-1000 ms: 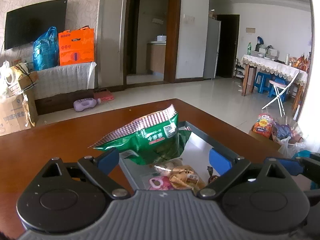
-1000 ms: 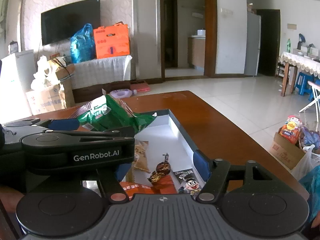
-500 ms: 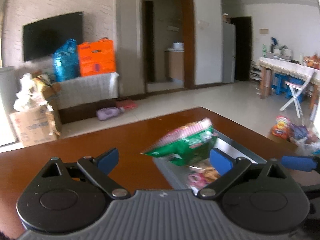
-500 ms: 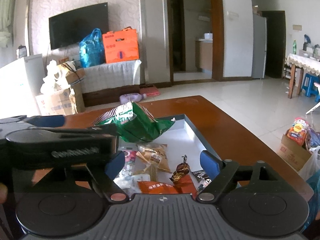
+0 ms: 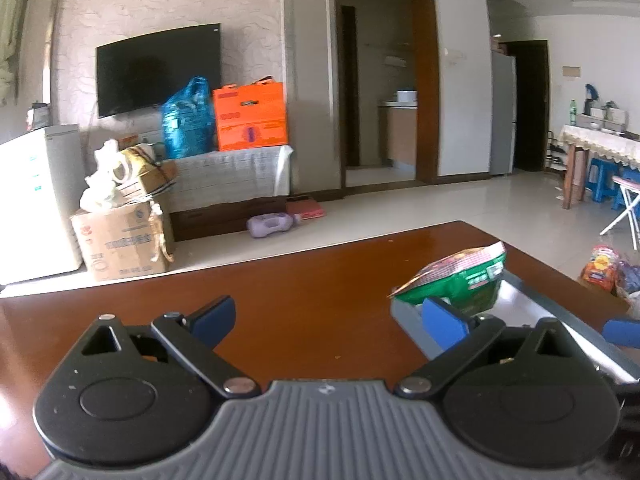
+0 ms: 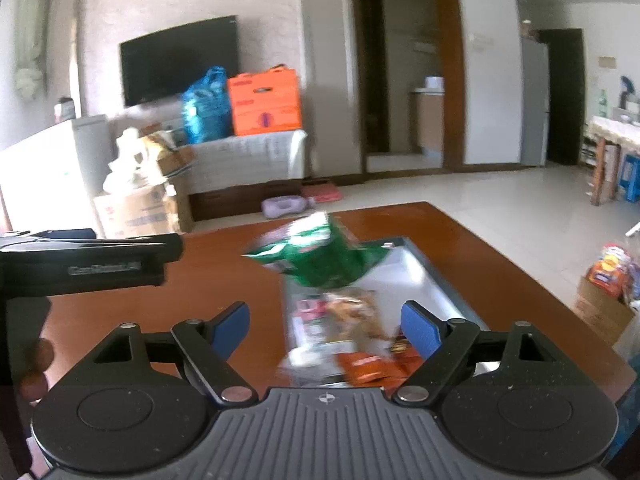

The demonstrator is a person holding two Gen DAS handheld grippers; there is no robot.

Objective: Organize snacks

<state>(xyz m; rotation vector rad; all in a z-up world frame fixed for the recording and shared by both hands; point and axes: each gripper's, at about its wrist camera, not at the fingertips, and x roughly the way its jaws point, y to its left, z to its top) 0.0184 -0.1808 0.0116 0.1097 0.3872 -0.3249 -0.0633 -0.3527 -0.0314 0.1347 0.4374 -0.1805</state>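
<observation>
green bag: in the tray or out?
In. The green bag lies over the far end of the tray, on other snacks.

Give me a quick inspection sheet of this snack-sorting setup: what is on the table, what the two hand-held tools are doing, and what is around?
Surface: brown wooden table, glossy, with a few crumbs.
Job's things: grey tray holding mixed snack packets; green snack bag propped at the tray's far end.
Clutter: orange packets at the tray's near edge; the view is blurred, so labels are unreadable.
Grippers: left tool open, holding nothing, over bare table left of the tray; right tool open, holding nothing, above the tray.
Cables: nothing seen.
Surroundings: wall TV, orange box, blue bag, cardboard box, purple bottle on the floor.
</observation>
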